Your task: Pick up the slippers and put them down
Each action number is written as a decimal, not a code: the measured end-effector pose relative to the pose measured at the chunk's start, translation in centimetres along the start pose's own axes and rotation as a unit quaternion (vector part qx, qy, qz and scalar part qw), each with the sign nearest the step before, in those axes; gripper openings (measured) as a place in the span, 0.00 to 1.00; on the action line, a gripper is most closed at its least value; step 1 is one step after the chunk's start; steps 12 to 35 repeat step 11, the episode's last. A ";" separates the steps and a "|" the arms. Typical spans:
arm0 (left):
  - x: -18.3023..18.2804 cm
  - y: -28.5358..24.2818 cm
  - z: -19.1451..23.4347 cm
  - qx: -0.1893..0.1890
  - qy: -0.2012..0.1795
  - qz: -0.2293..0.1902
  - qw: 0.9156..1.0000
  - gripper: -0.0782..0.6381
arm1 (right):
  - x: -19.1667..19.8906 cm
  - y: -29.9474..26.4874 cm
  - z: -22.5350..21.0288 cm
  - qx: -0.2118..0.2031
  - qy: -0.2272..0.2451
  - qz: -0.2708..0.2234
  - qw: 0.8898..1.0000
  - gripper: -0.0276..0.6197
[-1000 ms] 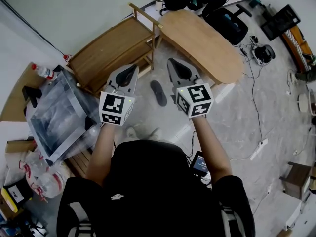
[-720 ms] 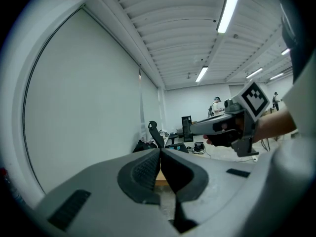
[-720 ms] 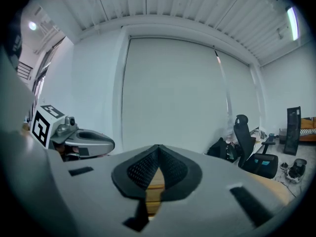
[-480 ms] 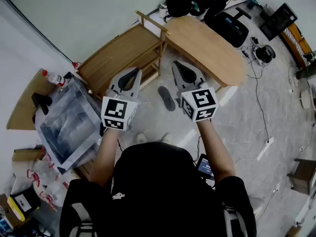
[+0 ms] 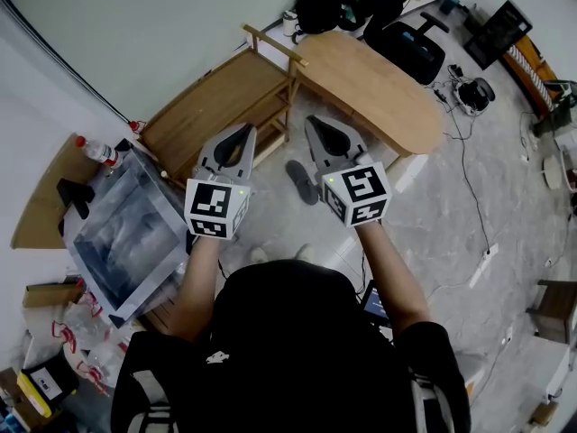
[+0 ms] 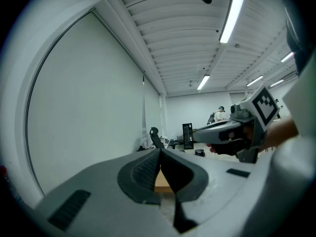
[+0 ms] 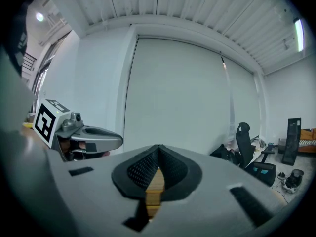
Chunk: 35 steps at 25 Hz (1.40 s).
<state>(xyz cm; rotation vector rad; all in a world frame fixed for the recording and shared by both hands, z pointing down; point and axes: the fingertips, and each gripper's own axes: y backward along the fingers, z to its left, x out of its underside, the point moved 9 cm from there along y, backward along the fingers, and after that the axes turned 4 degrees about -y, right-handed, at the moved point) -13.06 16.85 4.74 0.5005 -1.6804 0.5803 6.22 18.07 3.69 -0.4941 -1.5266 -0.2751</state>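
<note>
1. Slipper [image 5: 302, 181]: only one shows, a dark grey, long oval shape with rounded ends. It lies flat on the pale, mottled floor [image 5: 433, 206].
2. It sits in front of you. In the head view it shows between your two grippers and lower in the picture than their tips, touching neither. It is small there, and you cannot tell whether its sole faces up or down.
3. It lies near the foot of the wooden rack [image 5: 212, 97], just off the near edge of the oval wooden table [image 5: 379, 88].
4. Your left gripper [image 5: 242, 133] is clenched. In its own view the two dark, ribbed pads meet at the tip with nothing between them. Only a strip of pale wood shows through the gap below the tip.
5. Your right gripper [image 5: 315, 124] is clenched too. Its pads meet at the tip, it grasps nothing, and wood shows behind the slot.
6. Both grippers point forward, side by side and apart, well above the floor. Each one shows in the other's view.
7. A clear plastic bin [image 5: 122, 233] stands to your left, beside the rack and well apart from the slipper.
</note>
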 end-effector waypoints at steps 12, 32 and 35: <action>-0.3 -0.2 0.7 0.002 -0.007 -0.005 1.000 0.12 | -0.2 -0.9 1.2 -0.014 0.006 0.004 1.000 0.04; -0.3 -0.2 0.7 0.002 -0.007 -0.005 1.000 0.12 | -0.2 -0.9 1.2 -0.014 0.006 0.004 1.000 0.04; -0.3 -0.2 0.7 0.002 -0.007 -0.005 1.000 0.12 | -0.2 -0.9 1.2 -0.014 0.006 0.004 1.000 0.04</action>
